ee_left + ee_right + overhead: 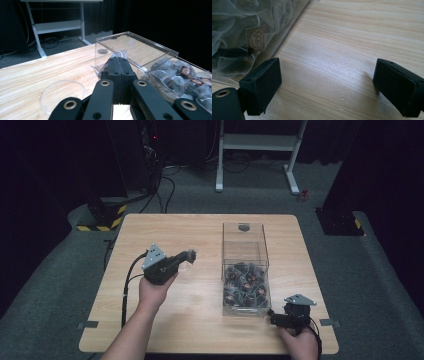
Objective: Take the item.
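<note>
The left gripper (189, 256), jaws pressed on a clear packet (119, 54), sits at nine o'clock of the clear box (245, 245); right gripper (327, 87) spread wide at its five o'clock.

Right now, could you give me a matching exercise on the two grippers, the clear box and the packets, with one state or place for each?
Things:
1. left gripper
2. right gripper
3. clear box
4. packets

States or places:
A. jaws wide apart
B. piled inside the box
C. jaws pressed together
D. stands on the wooden table

Pairs: 1-C, 2-A, 3-D, 4-B
</note>
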`<action>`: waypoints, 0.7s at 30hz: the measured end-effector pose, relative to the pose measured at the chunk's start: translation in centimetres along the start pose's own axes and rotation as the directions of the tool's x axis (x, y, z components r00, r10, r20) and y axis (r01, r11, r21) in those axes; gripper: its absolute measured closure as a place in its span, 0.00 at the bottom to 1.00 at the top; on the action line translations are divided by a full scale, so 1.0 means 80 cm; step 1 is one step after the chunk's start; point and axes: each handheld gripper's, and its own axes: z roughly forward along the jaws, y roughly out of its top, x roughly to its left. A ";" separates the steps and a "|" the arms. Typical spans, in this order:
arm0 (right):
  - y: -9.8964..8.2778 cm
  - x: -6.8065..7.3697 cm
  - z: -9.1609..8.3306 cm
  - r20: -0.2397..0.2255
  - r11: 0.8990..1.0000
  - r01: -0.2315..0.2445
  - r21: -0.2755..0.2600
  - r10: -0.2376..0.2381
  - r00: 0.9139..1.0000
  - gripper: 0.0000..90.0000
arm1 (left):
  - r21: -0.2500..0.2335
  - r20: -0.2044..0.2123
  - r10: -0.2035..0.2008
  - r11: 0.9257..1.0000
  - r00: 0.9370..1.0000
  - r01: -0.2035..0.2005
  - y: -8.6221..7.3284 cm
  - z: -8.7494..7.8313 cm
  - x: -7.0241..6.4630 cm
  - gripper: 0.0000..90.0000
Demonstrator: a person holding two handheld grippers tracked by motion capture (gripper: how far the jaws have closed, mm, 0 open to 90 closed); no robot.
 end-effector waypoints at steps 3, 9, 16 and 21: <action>0.000 0.000 0.000 0.000 1.000 0.000 0.000 0.000 1.000 0.09 | 0.000 -0.011 0.001 1.000 1.000 -0.001 0.000 -0.002 0.006 1.00; 0.000 0.000 0.000 0.000 1.000 0.000 0.000 0.000 1.000 0.09 | -0.003 -0.031 -0.015 1.000 0.999 0.014 -0.001 -0.006 0.019 1.00; 0.000 0.000 0.000 0.000 1.000 0.000 0.000 0.000 1.000 0.09 | -0.003 -0.054 -0.023 1.000 0.998 0.023 -0.002 -0.009 0.030 1.00; 0.000 0.000 0.000 0.000 1.000 0.000 0.000 0.000 1.000 0.09 | 0.002 -0.072 -0.033 0.999 0.997 0.033 -0.003 -0.007 0.038 1.00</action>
